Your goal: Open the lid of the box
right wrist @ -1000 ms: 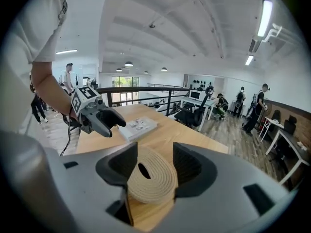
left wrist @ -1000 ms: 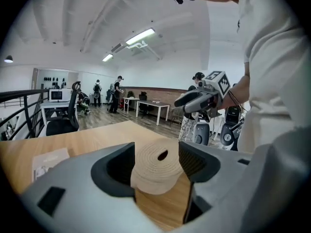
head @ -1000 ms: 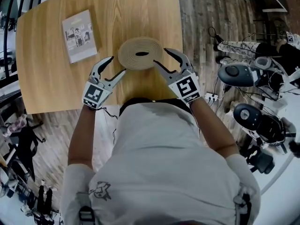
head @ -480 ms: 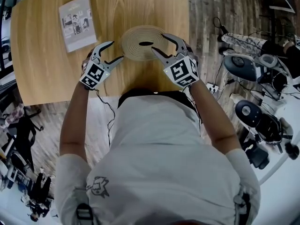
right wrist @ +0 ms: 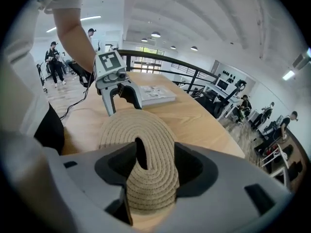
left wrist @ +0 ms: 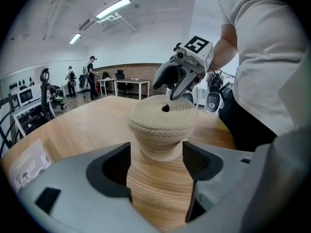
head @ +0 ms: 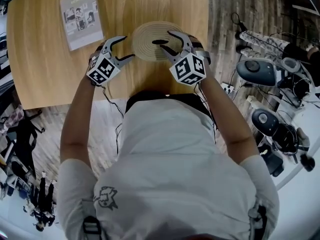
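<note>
I see a rough, matt round beige coiled-rope lid (head: 147,36) on a smooth, satin light wooden desk (head: 45,69)

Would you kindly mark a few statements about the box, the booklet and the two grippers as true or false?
1. The lid sits on the box. True.
2. In the head view, the booklet lies to the right of the box. False: it lies to the left, farther up the table.
3. The left gripper is clamped on the box. False: its jaws are opening with only bare table between them, and the box stands just ahead of them.
4. The right gripper is over the lid, near its dark hole. True.
</note>
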Tool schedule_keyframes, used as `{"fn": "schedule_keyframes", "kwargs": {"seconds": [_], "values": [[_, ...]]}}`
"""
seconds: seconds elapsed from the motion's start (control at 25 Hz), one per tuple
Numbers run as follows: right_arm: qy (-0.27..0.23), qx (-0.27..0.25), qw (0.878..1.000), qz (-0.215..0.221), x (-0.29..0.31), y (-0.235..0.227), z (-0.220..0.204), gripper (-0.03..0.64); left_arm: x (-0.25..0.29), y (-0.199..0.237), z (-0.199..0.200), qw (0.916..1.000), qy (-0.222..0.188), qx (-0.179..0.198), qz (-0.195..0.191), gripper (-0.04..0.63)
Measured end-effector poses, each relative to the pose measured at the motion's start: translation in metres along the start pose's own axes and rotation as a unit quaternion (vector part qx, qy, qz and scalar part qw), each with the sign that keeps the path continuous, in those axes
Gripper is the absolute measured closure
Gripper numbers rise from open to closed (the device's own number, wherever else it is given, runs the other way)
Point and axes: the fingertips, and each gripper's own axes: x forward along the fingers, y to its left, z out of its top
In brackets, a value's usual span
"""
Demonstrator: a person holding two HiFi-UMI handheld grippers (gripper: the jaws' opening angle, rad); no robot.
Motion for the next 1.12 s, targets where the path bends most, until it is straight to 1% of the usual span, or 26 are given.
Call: {"fn": "schedule_keyframes", "kwargs": {"seconds": [0.12,0.28,0.52,0.64,0.84,0.92,1.12], "values": [[0.017,-0.028,0.999,0.008,0.012,0.005,-0.005,0.364,0.005,0.000,0.000,0.9999,-0.004,0.002,-0.012,0.267],[0.027,-0.052,0.998,0.013,0.024,0.010,-0.007,0.364,0.013,-0.001,-0.001,0.9995,-0.003,0.010,-0.031,0.256],[0.037,-0.106,0.994,-0.013,0.040,0.009,-0.001,0.382,0.027,0.004,0.000,0.9985,-0.009,0.014,-0.053,0.236],[0.036,-0.134,0.990,-0.033,0.043,0.009,0.003,0.405,0.027,0.003,0.001,0.9983,-0.008,0.011,-0.056,0.236],[0.037,-0.153,0.985,-0.065,0.048,0.007,0.005,0.431,0.028,0.007,0.000,0.9982,-0.010,0.007,-0.059,0.238],[0.037,-0.164,0.983,-0.070,0.052,0.008,0.005,0.449,0.028,0.009,-0.002,0.9982,-0.010,0.005,-0.060,0.238],[0.035,-0.186,0.979,-0.072,0.057,0.015,0.003,0.524,0.030,0.011,-0.005,0.9981,-0.012,0.003,-0.061,0.239]]}}
